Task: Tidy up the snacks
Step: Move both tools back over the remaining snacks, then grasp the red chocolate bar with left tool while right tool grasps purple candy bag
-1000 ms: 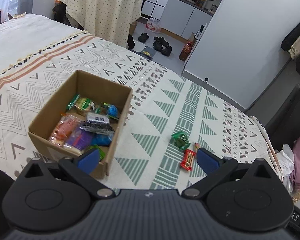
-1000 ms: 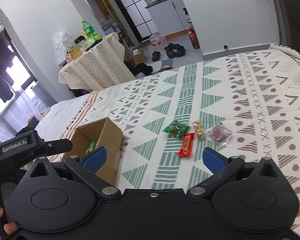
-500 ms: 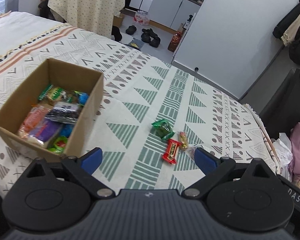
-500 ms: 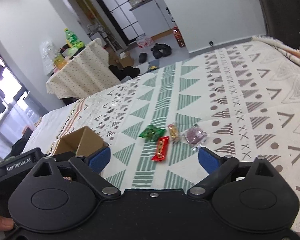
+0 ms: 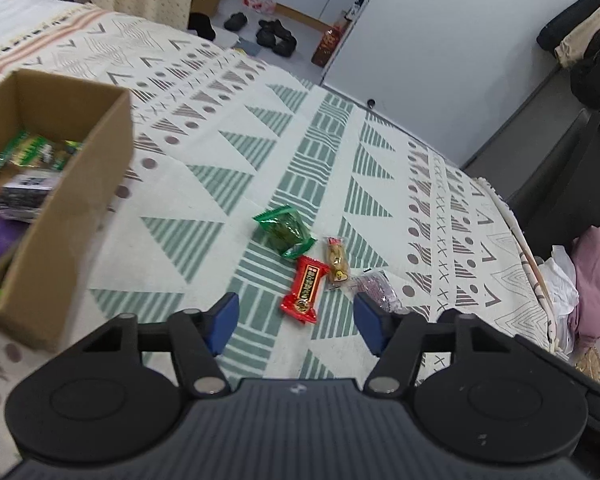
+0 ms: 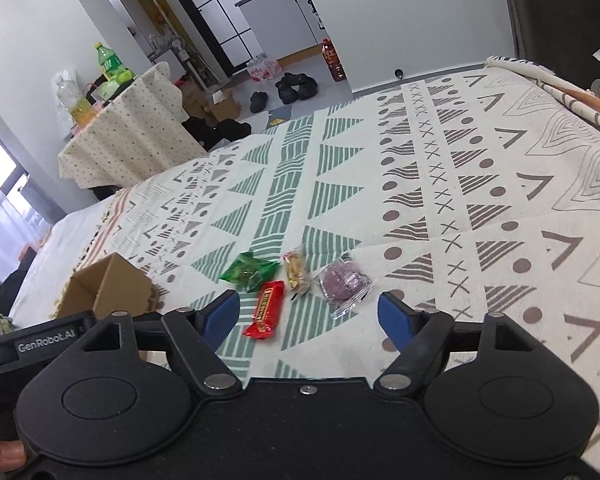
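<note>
The left gripper (image 5: 296,318) hangs wide open and empty just short of the flat red foil-wrapped snack bar (image 5: 305,289), which lies between its blue fingertips (image 5: 223,319); the right gripper (image 6: 308,316) is likewise spread wide with nothing in it, the same bar and the clear packet holding a purple sweet (image 6: 345,283) in front of it. Just beyond lie the crinkly green foil packet (image 5: 284,230) and the narrow clear-wrapped yellow-brown biscuit stick (image 5: 337,259), all clustered mid-bed on the patterned bedspread (image 5: 220,184). These look feather-light, with slick, crackly wrappers and probably brittle contents, so a gentle pinch across the bar's narrow width seems best. The open brown cardboard box (image 5: 76,184), already holding several snacks, sits toward the bed's left side.
</note>
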Action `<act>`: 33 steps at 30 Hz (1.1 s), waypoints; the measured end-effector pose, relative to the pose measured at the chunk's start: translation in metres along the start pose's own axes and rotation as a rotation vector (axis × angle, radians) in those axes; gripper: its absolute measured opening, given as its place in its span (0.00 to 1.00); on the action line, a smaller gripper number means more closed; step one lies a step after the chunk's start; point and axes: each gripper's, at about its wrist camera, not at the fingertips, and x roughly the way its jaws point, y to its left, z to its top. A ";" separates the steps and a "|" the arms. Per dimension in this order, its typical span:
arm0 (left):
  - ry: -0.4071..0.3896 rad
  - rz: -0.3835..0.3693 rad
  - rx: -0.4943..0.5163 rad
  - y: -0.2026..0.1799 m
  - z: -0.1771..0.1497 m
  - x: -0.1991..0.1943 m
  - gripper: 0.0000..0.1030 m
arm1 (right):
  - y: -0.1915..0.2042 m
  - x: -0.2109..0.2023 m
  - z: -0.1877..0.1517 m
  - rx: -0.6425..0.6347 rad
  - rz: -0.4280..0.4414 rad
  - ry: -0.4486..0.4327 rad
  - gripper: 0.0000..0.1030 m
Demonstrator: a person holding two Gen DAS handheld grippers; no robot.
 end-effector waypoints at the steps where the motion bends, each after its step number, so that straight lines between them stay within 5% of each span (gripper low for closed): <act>1: 0.007 -0.003 0.001 -0.001 0.001 0.006 0.57 | 0.000 0.004 0.001 -0.006 -0.002 0.003 0.70; 17: 0.125 -0.016 0.008 -0.005 0.012 0.096 0.39 | -0.015 0.069 0.005 -0.018 -0.050 0.029 0.62; 22: 0.148 0.023 0.002 -0.004 0.010 0.108 0.19 | -0.021 0.080 0.009 -0.006 -0.043 0.007 0.57; 33: 0.139 0.066 -0.022 0.005 0.013 0.102 0.18 | -0.014 0.108 0.005 -0.042 -0.030 0.062 0.56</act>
